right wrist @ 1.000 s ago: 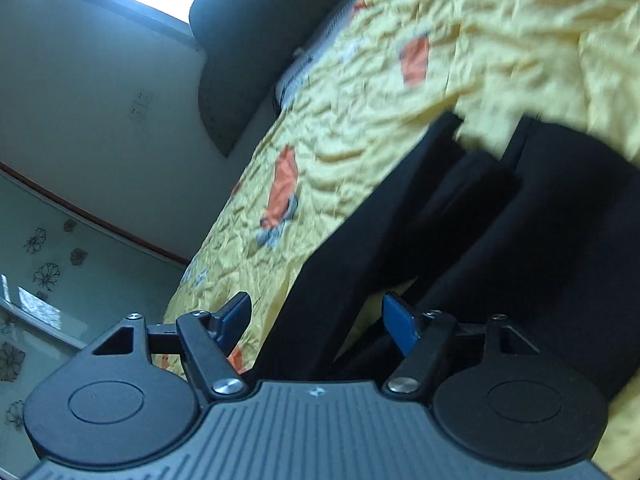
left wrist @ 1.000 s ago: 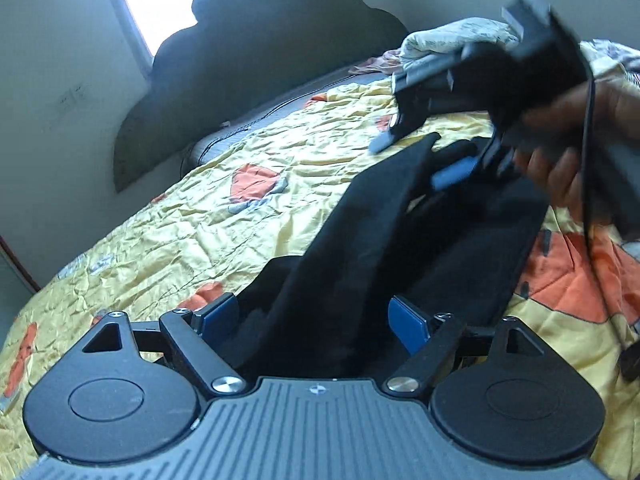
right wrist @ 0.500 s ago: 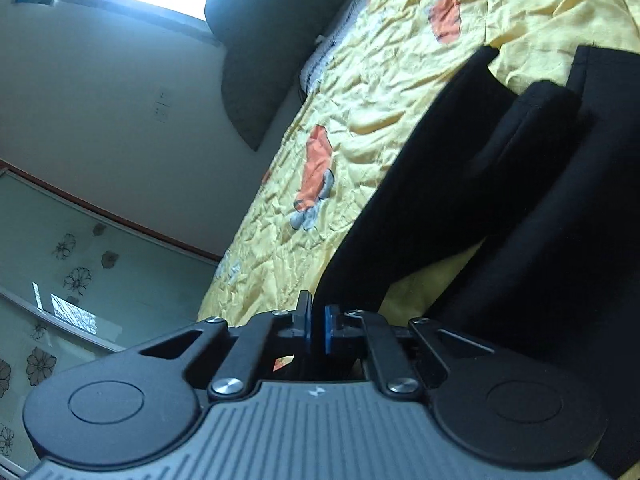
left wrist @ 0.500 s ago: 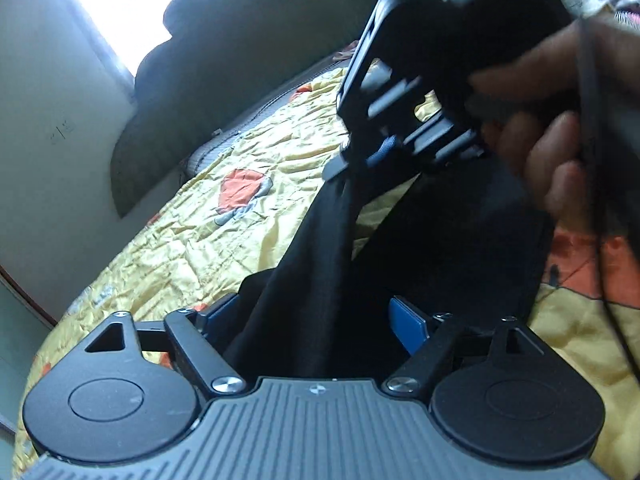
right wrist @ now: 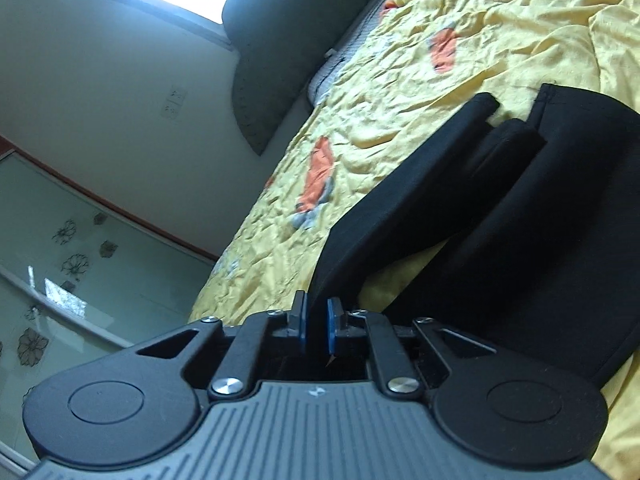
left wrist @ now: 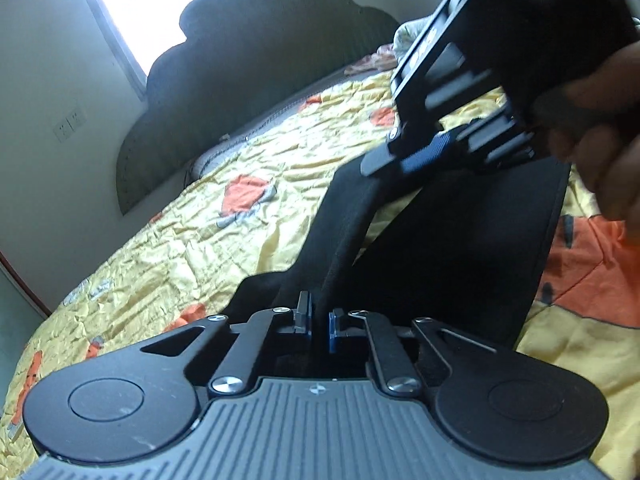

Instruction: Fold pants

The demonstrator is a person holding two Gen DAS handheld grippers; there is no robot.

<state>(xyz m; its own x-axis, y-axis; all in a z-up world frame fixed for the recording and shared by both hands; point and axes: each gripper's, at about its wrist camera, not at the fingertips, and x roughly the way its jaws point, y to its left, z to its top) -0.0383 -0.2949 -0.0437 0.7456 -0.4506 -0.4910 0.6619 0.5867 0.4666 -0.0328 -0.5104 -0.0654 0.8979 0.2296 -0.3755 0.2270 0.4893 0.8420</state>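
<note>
Both clamps on. Left gripper (left wrist: 319, 322) just closed, now pinching the edge of the black fabric pants (left wrist: 460, 248); right gripper (right wrist: 316, 322) pinching the same raised edge farther along. Pants lying on the yellow quilted bedspread (left wrist: 248, 236), long axis toward the dark headboard (left wrist: 248, 64). Lift both evenly, keep the edge taut between the 2 pinches.

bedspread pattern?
Bedspread: yellow, crinkled, with orange cartoon prints. Clearest in the right wrist view.
</note>
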